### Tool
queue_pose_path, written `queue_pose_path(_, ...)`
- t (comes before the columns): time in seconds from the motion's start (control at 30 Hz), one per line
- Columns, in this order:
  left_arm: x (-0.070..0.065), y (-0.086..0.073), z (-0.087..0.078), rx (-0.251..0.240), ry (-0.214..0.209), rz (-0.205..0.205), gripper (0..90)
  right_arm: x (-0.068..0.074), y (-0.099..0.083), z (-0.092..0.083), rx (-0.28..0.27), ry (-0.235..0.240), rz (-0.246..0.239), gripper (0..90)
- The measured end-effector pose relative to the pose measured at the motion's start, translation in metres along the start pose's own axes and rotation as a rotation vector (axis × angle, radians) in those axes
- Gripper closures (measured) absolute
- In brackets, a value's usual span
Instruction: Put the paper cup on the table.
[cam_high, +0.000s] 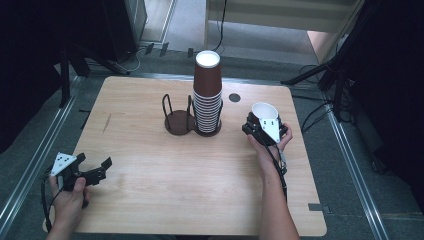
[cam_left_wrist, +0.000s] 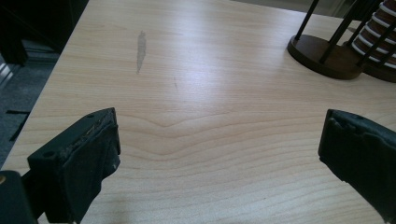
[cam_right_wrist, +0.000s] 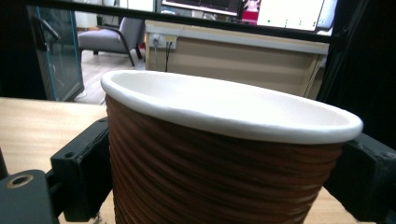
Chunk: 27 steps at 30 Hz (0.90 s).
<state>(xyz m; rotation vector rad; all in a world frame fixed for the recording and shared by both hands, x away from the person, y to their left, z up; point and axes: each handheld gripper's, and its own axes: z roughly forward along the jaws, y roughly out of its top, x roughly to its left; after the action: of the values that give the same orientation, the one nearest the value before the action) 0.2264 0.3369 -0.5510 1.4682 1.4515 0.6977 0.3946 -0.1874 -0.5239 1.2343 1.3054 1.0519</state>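
A tall stack of brown ribbed paper cups (cam_high: 207, 95), upside down with white rims, stands on the right base of a dark two-ring cup holder (cam_high: 179, 121) at the table's middle back. My right gripper (cam_high: 264, 126) is shut on a single brown cup (cam_high: 263, 112), held upright with its white inside showing, right of the stack. In the right gripper view the cup (cam_right_wrist: 224, 158) sits between both jaws. My left gripper (cam_high: 92, 167) stands open over the near left of the table; its fingers (cam_left_wrist: 79, 163) hold nothing.
The wooden table (cam_high: 145, 165) has a dark round hole (cam_high: 234, 97) behind the stack and a grey smear (cam_left_wrist: 141, 46) at the left. Stand legs and cables lie on the floor around it. The holder's left base (cam_left_wrist: 327, 56) carries no cups.
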Motion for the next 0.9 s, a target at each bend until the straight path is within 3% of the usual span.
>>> queue_pose_path(0.1,0.0,0.0,0.0,0.004,-0.002,0.005,0.0,-0.003,-0.002,0.001,0.013,0.005,0.005,8.0)
queue_pose_path(0.3,0.0,0.0,0.0,0.002,-0.01,0.007,0.0,-0.003,-0.009,0.002,0.034,0.01,-0.041,7.3)
queue_pose_path(0.6,-0.001,0.0,0.001,0.007,-0.012,0.014,0.0,-0.007,-0.017,0.001,0.073,0.006,-0.009,8.2)
queue_pose_path(0.8,-0.002,0.0,0.001,0.01,-0.014,0.021,0.0,-0.016,-0.014,-0.002,0.112,0.06,0.035,0.0)
queue_pose_path(0.9,-0.001,0.0,0.001,0.011,-0.013,0.019,0.0,-0.019,-0.011,-0.006,0.117,0.088,0.04,0.0)
